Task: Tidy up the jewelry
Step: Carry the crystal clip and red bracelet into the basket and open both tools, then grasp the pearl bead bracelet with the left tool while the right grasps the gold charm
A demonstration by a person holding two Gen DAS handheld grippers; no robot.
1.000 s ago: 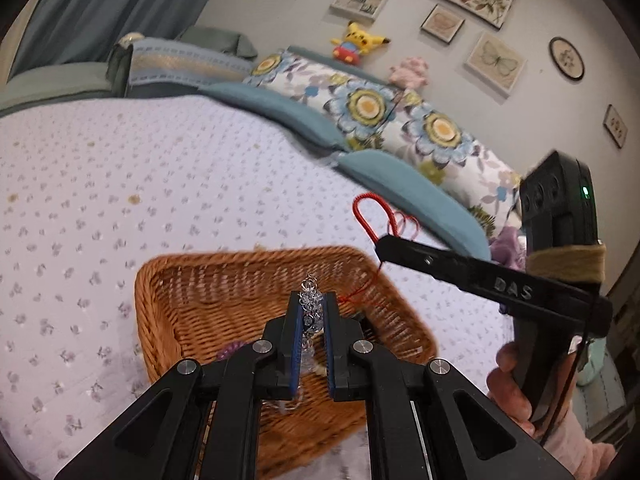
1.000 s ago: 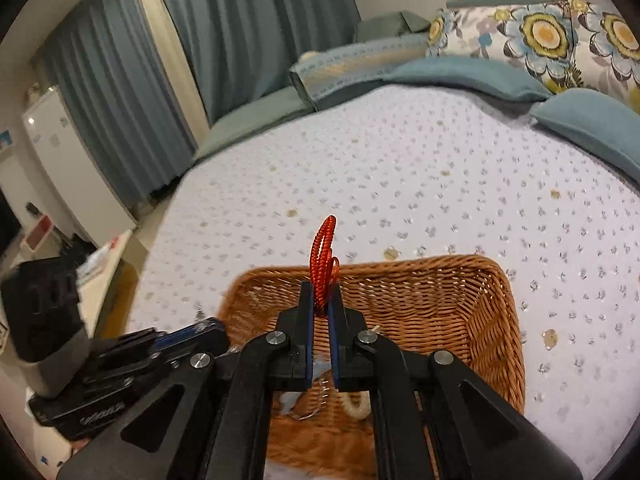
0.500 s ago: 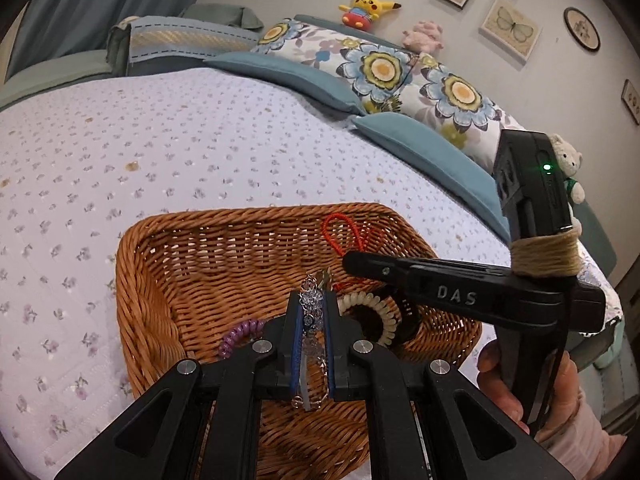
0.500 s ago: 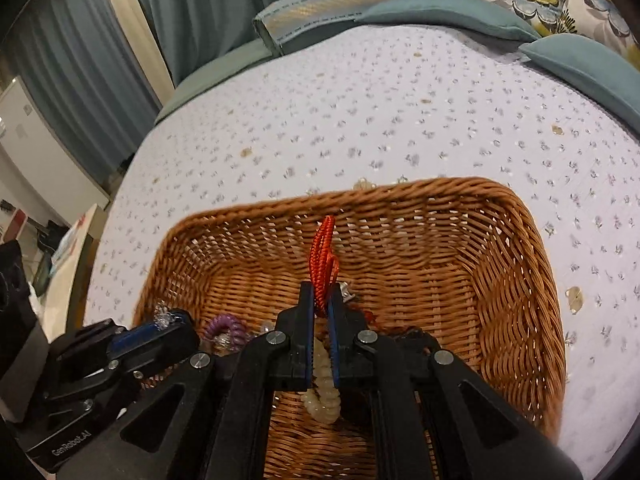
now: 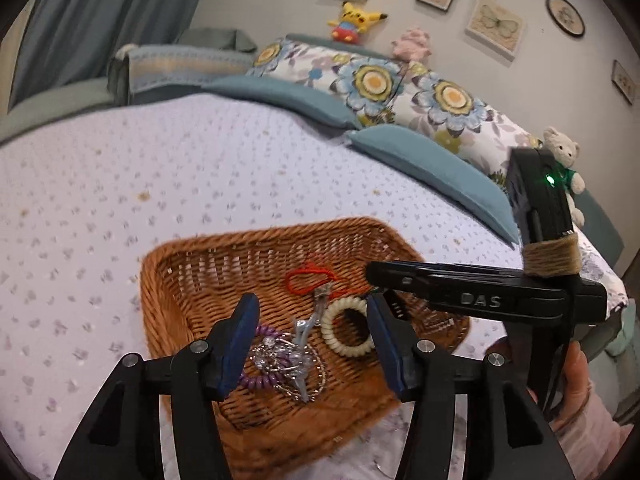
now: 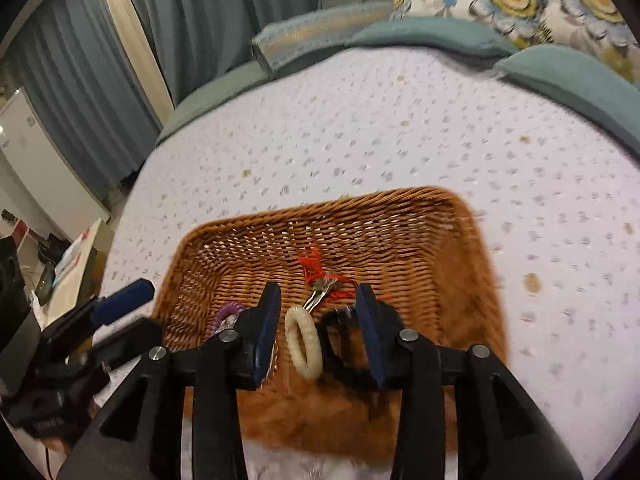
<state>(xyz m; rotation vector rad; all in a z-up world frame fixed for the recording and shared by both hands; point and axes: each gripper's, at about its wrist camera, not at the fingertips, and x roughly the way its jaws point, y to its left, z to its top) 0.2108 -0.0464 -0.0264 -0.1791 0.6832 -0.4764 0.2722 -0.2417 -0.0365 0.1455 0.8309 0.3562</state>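
**Both grippers spread open above a basket of jewelry**

In the left wrist view, the left gripper [image 5: 312,320] fills the bottom of the frame at six o'clock, its blue-padded fingers [image 5: 240,332] set wide apart with nothing between them. Just past the fingertips lies a silver chain [image 5: 290,356], heaped on the basket floor over a purple coil band [image 5: 260,376]. At about one o'clock from the chain sits a cream coil band [image 5: 346,332], and a small metal clip [image 5: 322,300] lies just beside it. Beyond the clip, toward twelve o'clock, a red cord [image 5: 308,280] loops across the weave. All of these rest inside the wicker basket [image 5: 168,304], which stands on a pale flowered bedspread [image 5: 160,168].

At three o'clock in the same view the right gripper [image 5: 374,274] reaches in from the side over the basket's right rim.

In the right wrist view the right gripper's fingers [image 6: 268,324] are likewise parted and hold nothing. Between them, seen from above, lie the cream band and a black band [image 6: 340,344] touching it on the right; the clip and red cord lie farther on at twelve o'clock. The left gripper shows at nine o'clock.

Farther off, teal pillows [image 5: 424,160] and flowered cushions [image 5: 400,88] line the head of the bed.
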